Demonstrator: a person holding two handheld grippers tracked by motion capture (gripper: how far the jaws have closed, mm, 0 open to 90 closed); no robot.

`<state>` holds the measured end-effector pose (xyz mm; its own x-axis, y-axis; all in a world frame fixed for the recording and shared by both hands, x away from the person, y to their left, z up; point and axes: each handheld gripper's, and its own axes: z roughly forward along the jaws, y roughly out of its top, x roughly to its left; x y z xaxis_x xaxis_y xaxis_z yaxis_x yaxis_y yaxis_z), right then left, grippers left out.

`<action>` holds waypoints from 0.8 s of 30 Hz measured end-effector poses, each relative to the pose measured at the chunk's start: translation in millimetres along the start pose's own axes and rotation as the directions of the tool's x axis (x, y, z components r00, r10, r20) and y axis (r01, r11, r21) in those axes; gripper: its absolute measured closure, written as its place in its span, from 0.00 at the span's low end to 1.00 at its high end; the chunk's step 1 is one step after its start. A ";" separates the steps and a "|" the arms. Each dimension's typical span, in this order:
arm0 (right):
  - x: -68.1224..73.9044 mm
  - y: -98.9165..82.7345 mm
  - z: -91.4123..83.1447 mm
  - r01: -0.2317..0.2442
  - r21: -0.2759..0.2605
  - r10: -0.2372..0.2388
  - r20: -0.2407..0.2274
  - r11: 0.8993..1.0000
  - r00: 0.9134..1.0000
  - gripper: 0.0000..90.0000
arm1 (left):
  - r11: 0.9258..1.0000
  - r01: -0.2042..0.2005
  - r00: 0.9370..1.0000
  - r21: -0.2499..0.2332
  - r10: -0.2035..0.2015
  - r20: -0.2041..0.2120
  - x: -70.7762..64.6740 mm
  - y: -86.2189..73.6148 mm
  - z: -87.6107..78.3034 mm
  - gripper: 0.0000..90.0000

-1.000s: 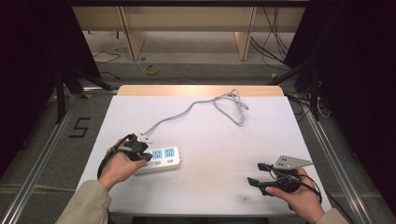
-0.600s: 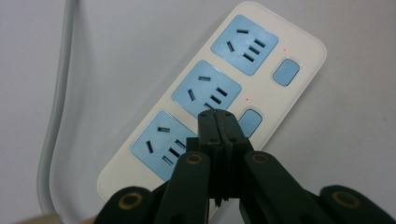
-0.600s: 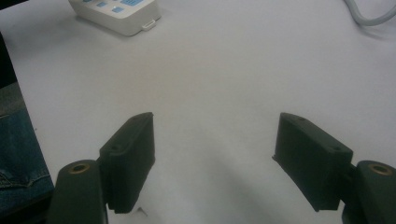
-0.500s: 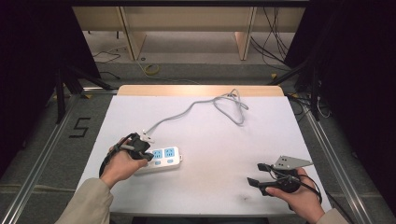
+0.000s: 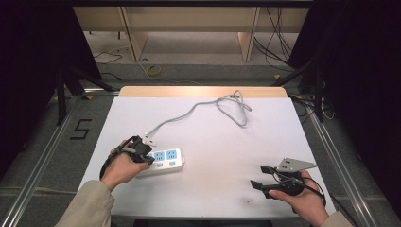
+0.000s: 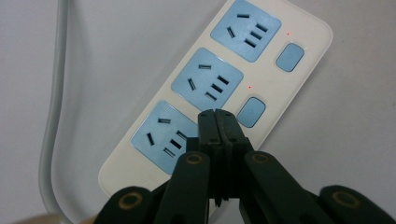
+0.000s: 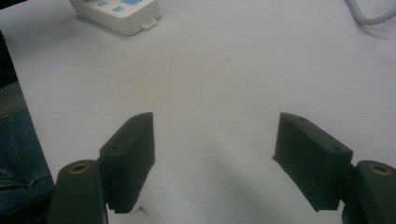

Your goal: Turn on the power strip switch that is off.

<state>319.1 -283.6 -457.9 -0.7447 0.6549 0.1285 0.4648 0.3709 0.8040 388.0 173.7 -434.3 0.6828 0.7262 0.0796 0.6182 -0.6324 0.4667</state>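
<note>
A white power strip [image 5: 164,161] with three blue sockets lies flat on the white table, left of centre. My left gripper [image 5: 147,157] is shut with nothing between its jaws. In the left gripper view its joined tips [image 6: 217,117] sit over the power strip [image 6: 219,70], between the nearest socket and a blue switch [image 6: 251,112]. Whether they press on it I cannot tell. Small red lights show beside two switches. The strip's grey cable [image 5: 203,111] runs toward the far edge and loops back. My right gripper [image 5: 257,176] rests open near the front right, holding nothing.
A white plug [image 5: 150,140] lies just behind the left hand. In the right gripper view the open jaws [image 7: 219,140] face bare tabletop, with the strip's end [image 7: 119,14] far ahead at the left and the cable [image 7: 369,14] at the top right. Metal rails flank the table.
</note>
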 end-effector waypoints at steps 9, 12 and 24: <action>0.3 0.0 -0.2 0.000 0.002 0.000 0.000 1.000 1.000 0.32 | 1.000 -0.016 1.000 0.026 0.016 -0.005 -0.2 -1.4 1.2 1.00; 0.3 0.0 -0.2 0.001 0.002 -0.001 0.000 1.000 1.000 0.32 | 0.999 -0.020 1.000 0.031 0.020 -0.007 0.0 -1.7 1.0 1.00; 0.4 -0.2 -0.2 0.001 0.001 -0.001 -0.001 1.000 1.000 0.32 | 0.998 -0.030 0.999 0.060 0.031 -0.023 -1.1 -2.8 0.9 1.00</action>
<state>318.6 -283.6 -457.9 -0.7455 0.6541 0.1279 0.4645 0.3722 0.8035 385.9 174.4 -436.5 0.6925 0.7122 0.1146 0.6198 -0.6687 0.4108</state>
